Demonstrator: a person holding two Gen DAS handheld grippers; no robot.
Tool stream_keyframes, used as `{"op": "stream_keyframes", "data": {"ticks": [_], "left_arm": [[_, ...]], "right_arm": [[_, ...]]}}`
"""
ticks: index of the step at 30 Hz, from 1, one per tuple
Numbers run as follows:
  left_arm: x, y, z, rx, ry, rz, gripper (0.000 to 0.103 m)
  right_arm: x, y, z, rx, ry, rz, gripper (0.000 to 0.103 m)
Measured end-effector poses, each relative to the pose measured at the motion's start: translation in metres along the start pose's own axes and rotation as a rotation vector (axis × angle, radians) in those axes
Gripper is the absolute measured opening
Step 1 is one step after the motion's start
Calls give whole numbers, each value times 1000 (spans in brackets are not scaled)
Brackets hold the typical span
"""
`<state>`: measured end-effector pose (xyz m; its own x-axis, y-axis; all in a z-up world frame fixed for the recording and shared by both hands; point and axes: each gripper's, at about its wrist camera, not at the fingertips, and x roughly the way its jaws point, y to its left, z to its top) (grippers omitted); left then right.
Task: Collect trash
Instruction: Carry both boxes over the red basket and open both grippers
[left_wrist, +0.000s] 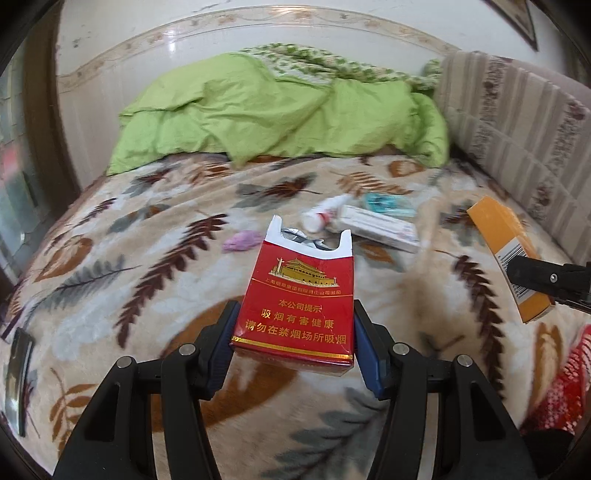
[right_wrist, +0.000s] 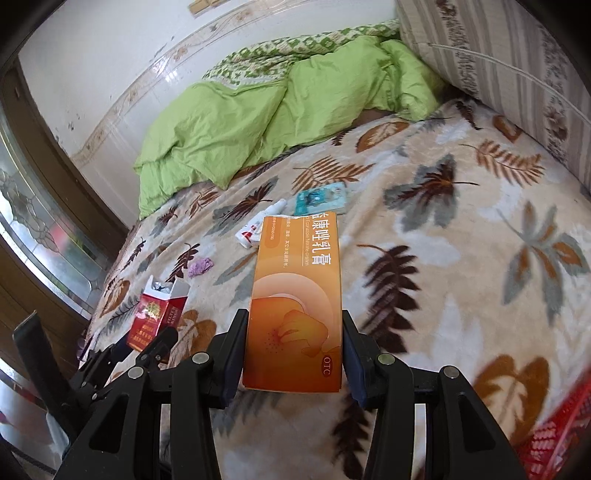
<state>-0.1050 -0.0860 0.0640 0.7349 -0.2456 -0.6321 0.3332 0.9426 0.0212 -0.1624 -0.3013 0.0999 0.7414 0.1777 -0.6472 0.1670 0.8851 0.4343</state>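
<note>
Clamped in left gripper (left_wrist: 293, 332): red cigarette pack (left_wrist: 295, 299), top torn open, held above leaf blanket (left_wrist: 110, 266). Clamped in right gripper (right_wrist: 293, 354): orange cream box (right_wrist: 295, 295), long side forward, also off the blanket. Farther back on blanket: white tube (left_wrist: 319, 216) touching white box (left_wrist: 376, 227), teal packet (left_wrist: 384, 203) just behind, purple wad (left_wrist: 242, 240) left. Green quilt (left_wrist: 280, 110) bunched against wall.
</note>
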Motion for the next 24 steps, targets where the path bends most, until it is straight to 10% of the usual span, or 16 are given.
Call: {"op": "stream_keyframes", "data": {"ticks": [24], "left_arm": [[-104,-273,-14,381,172,-743,57]], "right_arm": [[-236,-212,-103,319,-193,-366,50]]}}
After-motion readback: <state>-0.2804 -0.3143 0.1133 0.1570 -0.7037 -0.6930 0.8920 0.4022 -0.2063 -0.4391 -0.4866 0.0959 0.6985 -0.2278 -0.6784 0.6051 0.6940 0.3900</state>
